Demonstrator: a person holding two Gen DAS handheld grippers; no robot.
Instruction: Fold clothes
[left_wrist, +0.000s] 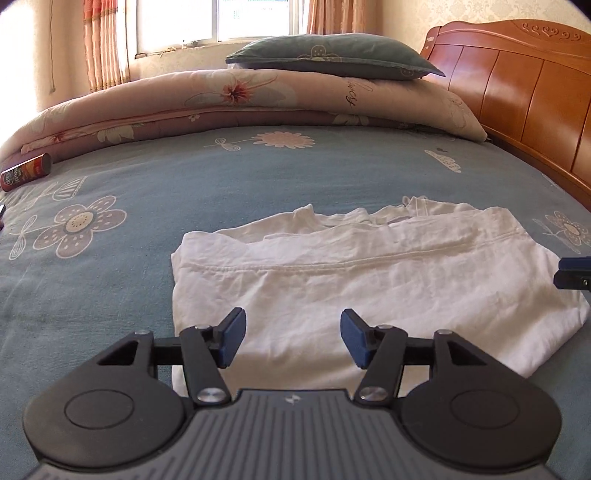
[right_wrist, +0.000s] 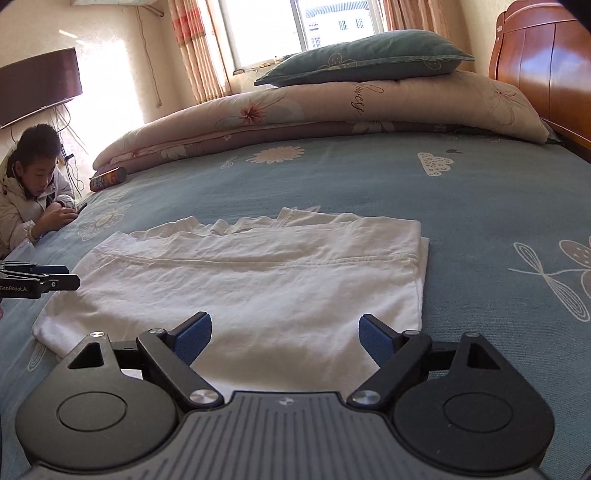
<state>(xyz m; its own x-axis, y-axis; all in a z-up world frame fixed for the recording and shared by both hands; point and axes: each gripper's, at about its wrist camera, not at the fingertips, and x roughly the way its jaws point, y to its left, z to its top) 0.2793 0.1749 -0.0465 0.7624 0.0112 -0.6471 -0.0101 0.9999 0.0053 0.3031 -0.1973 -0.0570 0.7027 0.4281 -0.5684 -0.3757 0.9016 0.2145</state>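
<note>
A white garment (left_wrist: 369, 280) lies folded flat on the blue flowered bedsheet (left_wrist: 147, 177); its hem seam runs across the middle and the collar shows at the far edge. In the right wrist view the same garment (right_wrist: 258, 280) forms a rough rectangle. My left gripper (left_wrist: 293, 338) hovers open over the garment's near edge, nothing between its blue pads. My right gripper (right_wrist: 284, 338) is also open above the near edge, empty. The right gripper's tip (left_wrist: 574, 275) pokes in at the right of the left wrist view; the left gripper's tip (right_wrist: 40, 280) shows at the left of the right wrist view.
A folded floral quilt (left_wrist: 240, 107) with a teal pillow (left_wrist: 332, 59) on it lies along the far side. A snack can (left_wrist: 27, 171) rests at the left. A wooden headboard (left_wrist: 517, 99) stands on the right. A person (right_wrist: 33, 199) crouches by the bed's left edge.
</note>
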